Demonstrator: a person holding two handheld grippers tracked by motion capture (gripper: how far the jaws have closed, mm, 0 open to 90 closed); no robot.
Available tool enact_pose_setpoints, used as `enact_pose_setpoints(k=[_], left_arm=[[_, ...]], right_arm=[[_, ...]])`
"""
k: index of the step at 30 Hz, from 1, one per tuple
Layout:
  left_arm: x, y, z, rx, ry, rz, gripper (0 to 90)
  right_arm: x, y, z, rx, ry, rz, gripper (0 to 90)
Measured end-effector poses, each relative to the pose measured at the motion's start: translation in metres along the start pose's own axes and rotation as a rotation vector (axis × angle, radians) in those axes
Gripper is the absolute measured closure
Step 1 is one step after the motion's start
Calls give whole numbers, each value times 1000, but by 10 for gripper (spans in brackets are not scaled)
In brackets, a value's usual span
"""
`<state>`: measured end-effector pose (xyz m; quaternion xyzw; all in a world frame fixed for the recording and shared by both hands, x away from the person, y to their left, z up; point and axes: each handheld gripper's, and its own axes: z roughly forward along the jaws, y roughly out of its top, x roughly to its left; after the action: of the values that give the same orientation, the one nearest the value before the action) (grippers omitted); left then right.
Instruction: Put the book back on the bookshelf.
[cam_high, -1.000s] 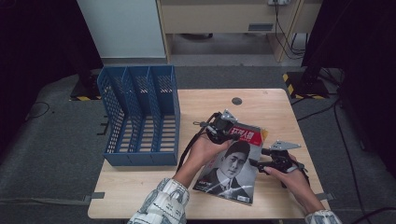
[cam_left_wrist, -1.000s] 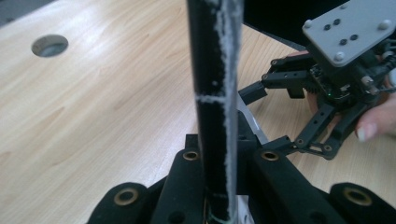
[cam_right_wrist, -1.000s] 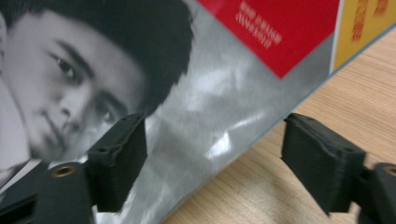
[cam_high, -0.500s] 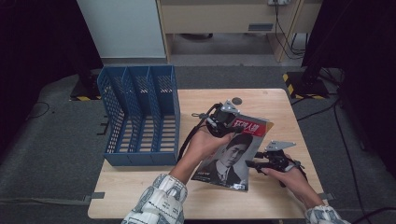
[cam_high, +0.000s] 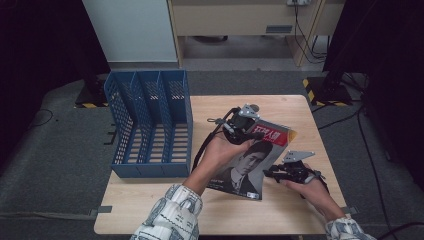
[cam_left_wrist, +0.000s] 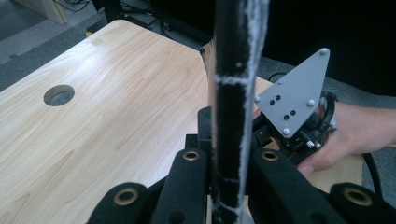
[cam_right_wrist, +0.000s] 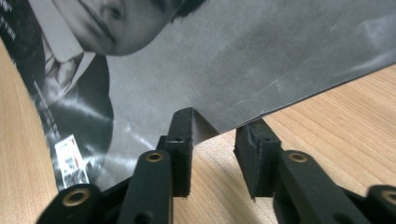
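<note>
Two hands over table (cam_high: 150, 200), left gripper (cam_high: 243, 125) jaws clamping raised magazine (cam_high: 250, 160) top, right gripper (cam_high: 280, 173) jaws closing, unclamped, at its edge.

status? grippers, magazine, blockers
Left gripper shut on magazine top edge, lifted. Right gripper closing at its right edge, not gripping yet. Blue file rack left, nothing between.

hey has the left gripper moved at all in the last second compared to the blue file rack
Yes. The left gripper, shut on the magazine, has lifted that edge and edged away from the blue file rack, toward the table's far side.
</note>
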<state>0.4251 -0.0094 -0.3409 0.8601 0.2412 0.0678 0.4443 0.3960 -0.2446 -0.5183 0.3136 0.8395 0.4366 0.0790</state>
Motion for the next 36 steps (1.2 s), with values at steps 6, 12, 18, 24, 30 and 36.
enact_pose_setpoints(k=[6,12,18,24,30,36], left_arm=[[-1,3,-4,-5,-7,11,867],[-1,2,-4,-11,-10,7,866],[-1,3,-7,-20,-22,11,865],[-1,5,-10,-27,-20,12,865],[1,8,-14,-41,-16,16,865],[3,8,-17,-51,-14,20,864]], right_arm=[[1,3,-2,-2,8,-23,772],[0,3,-3,-4,14,-18,820],[-2,4,-5,-16,12,-5,862],[-4,6,-9,-33,-2,-3,875],[-7,13,-16,-30,-27,-12,879],[-12,18,-25,-24,-57,-40,881]])
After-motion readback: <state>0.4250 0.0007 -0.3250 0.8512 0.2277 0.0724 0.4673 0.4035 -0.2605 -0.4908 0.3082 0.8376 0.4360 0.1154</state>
